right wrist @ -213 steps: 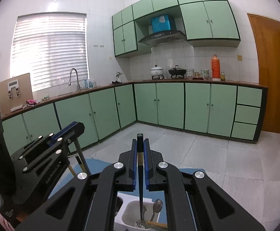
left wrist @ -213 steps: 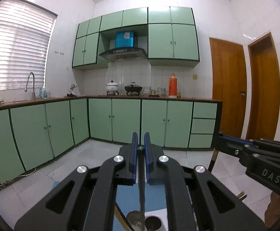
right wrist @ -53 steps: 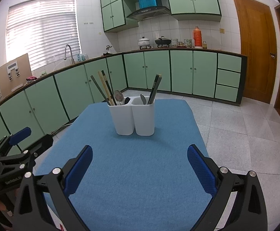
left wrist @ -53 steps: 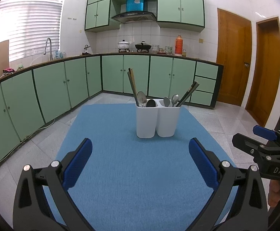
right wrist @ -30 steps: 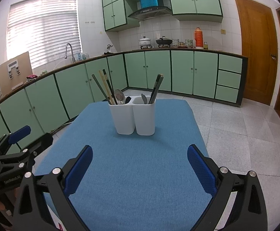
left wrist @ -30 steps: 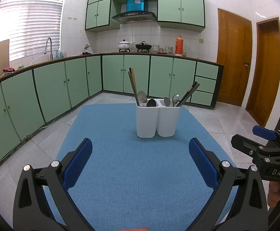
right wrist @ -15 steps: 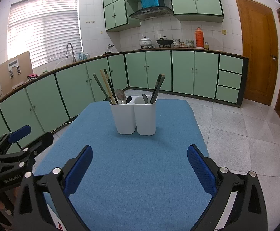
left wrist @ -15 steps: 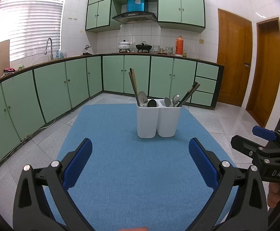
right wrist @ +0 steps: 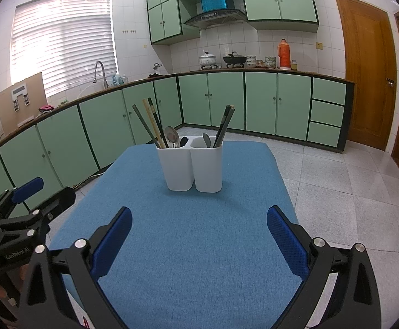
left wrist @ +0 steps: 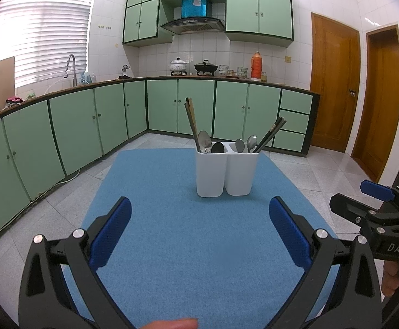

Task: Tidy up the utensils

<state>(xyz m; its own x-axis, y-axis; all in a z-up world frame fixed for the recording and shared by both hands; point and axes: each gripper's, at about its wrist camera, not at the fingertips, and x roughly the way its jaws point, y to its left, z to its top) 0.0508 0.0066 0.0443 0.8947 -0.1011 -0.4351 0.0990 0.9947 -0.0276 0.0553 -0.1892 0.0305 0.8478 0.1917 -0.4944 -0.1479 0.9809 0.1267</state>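
- Left gripper point(left wrist: 199, 219) and right gripper point(right wrist: 199, 224) gape wide, holding nothing.
- White holder point(left wrist: 225, 172) looks full — judged done; best keep both clear of it.

The lower parts of the chopsticks point(left wrist: 192, 122) and spoons point(left wrist: 204, 140) were hidden inside the white holder point(left wrist: 224, 174), and how many pieces stood in each compartment could not be told. The right tool point(left wrist: 374, 205) was cut off by the right edge of the left wrist view, and the left tool point(right wrist: 26, 192) by the left edge of the right wrist view. A blurred fingertip point(left wrist: 172, 323) was cropped at the bottom edge, and the jars on the far counter point(right wrist: 265, 61) were too small to read.
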